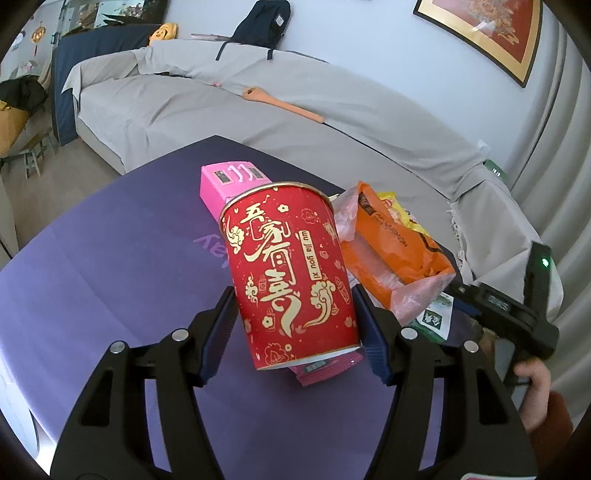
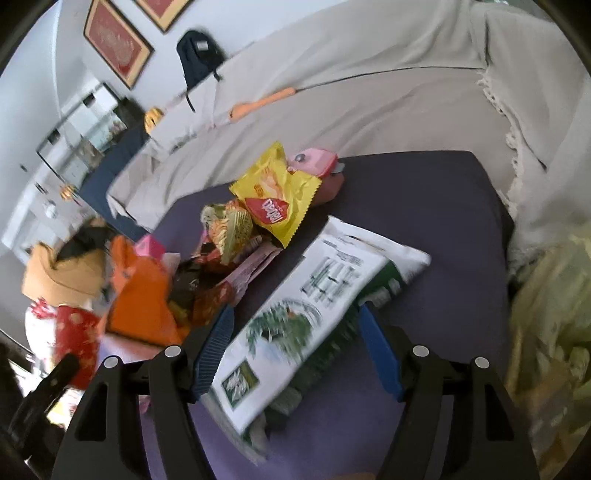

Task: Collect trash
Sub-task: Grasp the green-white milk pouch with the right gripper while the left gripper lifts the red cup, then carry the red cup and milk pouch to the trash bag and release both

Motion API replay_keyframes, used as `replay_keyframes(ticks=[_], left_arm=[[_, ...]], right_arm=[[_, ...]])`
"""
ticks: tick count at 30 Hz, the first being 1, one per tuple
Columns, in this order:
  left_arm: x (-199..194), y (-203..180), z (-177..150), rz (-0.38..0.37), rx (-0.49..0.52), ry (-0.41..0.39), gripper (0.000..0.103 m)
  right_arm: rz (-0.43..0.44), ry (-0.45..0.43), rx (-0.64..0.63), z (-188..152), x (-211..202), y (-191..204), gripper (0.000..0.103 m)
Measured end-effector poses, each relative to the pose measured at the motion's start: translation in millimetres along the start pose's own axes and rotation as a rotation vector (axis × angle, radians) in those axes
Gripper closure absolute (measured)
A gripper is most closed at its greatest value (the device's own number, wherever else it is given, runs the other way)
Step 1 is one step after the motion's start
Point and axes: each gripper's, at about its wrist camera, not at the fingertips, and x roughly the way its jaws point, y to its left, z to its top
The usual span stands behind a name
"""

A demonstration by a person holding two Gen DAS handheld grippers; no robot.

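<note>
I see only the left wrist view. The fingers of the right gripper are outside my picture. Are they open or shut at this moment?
Observer: Open. The right gripper has one finger on each side of the white-and-green packet, which lies flat on the purple surface.
Operator: Is anything beyond that packet?
Observer: Yes, a yellow chip bag lies farther away, with a pink case behind it.
Operator: Does that view show the red cup in my left gripper?
Observer: Only as a red blur at its left edge.

A home living room: a sofa (image 1: 258,122) under a grey throw, framed red pictures (image 2: 118,48) on the wall, a backpack (image 1: 264,22) and a purple-covered table (image 1: 110,258).
</note>
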Motion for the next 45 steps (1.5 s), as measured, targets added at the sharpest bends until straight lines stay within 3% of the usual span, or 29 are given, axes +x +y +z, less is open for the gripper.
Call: replay_keyframes(ticks=[6, 10, 15, 17, 20, 21, 29, 35, 38, 45], left_arm=[[0, -1, -3, 0.027, 0.033, -0.013, 0.044], [1, 0, -3, 0.024, 0.041, -0.014, 0.044], [-1, 1, -3, -0.001, 0.036, -0.022, 0.044], [-3, 2, -3, -0.005, 0.038, -0.023, 0.044], [-7, 1, -2, -0.003, 0.045, -0.029, 0.044], [-8, 0, -1, -0.001, 0.051, -0.031, 0.044], [-1, -2, -4, 0.026, 0.078, 0.005, 0.044], [-2, 25, -6, 0.093, 0.074, 0.024, 0.043], [6, 35, -2, 0.103, 0.061, 0.053, 0.037], [33, 27, 11, 0.075, 0.068, 0.177, 0.04]], right_arm=[[-0.194, 0.091, -0.143, 11, 40, 25, 0.034], [-0.247, 0.149, -0.219, 17, 53, 35, 0.032], [-0.246, 0.174, -0.217, 32, 59, 27, 0.032], [-0.2, 0.174, -0.212, 38, 56, 22, 0.032], [-0.158, 0.158, -0.244, 38, 47, 22, 0.052], [-0.157, 0.139, -0.264, 37, 40, 23, 0.053], [-0.138, 0.085, -0.367, 10, -5, 23, 0.054], [-0.08, 0.061, -0.36, -10, -30, 16, 0.054], [-0.075, 0.049, -0.385, -14, -37, 17, 0.054], [-0.056, -0.001, -0.4, -17, -57, 23, 0.054]])
